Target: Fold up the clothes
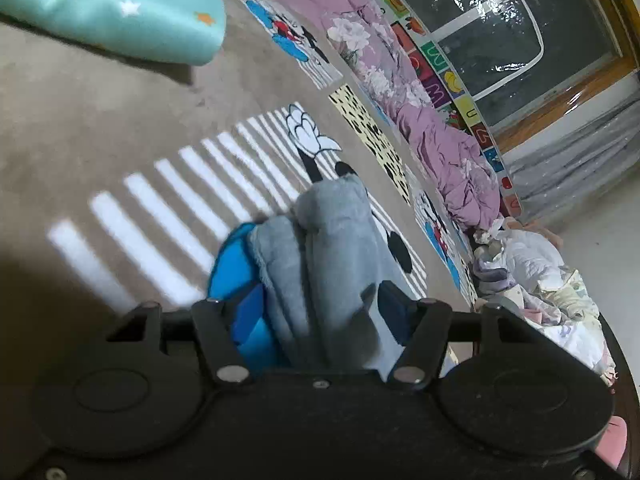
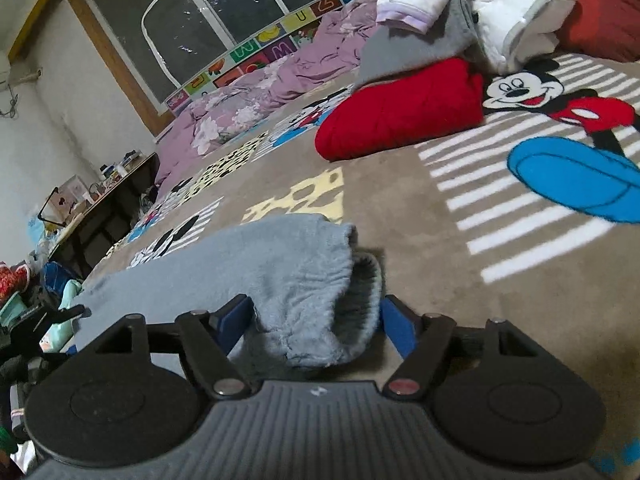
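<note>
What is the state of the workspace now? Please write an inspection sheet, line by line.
Surface: Mickey Mouse blanket, brown with white stripes.
Job's things: grey fleece garment, bunched, lying on the blanket.
Clutter: red cushion, unfolded clothes pile, teal blanket, purple quilt.
Grippers: left gripper and right gripper, jaws each around the garment; firm grip unclear.
Cables: nothing seen.
Surroundings: window, crowded side table.

Left wrist view looks steeply down from close above the blanket [image 1: 100, 128], tilted, facing the window [image 1: 500, 40]. Right wrist view sits low, nearly level with the blanket [image 2: 400, 208], also facing the window [image 2: 208, 12]. Both share the blanket, window, purple quilt [image 1: 400, 92] [image 2: 256, 100] and grey garment [image 1: 332, 248] [image 2: 288, 272].
</note>
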A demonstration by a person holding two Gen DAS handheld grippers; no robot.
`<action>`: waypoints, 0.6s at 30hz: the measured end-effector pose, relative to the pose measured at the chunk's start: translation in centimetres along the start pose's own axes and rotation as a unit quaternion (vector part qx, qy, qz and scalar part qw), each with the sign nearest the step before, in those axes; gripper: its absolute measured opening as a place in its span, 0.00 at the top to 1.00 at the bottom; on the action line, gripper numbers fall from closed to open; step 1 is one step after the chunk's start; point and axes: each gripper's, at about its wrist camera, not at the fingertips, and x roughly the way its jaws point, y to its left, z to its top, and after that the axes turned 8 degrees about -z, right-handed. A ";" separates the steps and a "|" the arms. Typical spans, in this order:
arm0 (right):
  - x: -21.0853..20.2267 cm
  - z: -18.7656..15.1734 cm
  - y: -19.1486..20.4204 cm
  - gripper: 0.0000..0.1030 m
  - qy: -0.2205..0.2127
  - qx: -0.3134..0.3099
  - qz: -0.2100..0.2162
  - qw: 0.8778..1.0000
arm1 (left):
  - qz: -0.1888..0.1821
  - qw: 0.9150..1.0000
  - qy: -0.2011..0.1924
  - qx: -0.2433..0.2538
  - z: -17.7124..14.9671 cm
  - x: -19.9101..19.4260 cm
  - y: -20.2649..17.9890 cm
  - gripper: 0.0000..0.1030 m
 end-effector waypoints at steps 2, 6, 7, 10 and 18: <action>0.2 0.1 0.0 0.30 0.001 -0.003 0.002 1.000 | 0.004 1.000 -0.003 0.008 0.0 0.4 0.0 0.44; 0.4 0.2 -0.2 0.30 0.002 0.000 0.008 1.000 | 0.007 1.000 -0.007 0.012 -0.1 0.6 0.1 0.55; 0.4 0.3 -0.3 0.30 0.003 0.001 0.009 1.000 | 0.004 1.000 -0.007 0.007 -0.1 0.6 0.1 0.61; 0.4 0.4 -0.4 0.30 0.005 0.004 0.014 1.000 | -0.013 1.000 -0.013 -0.010 0.0 0.2 -0.1 0.76; 0.2 0.7 -1.0 0.30 0.008 0.022 0.030 0.999 | -0.058 0.996 -0.043 0.061 -0.5 -2.1 -5.7 0.80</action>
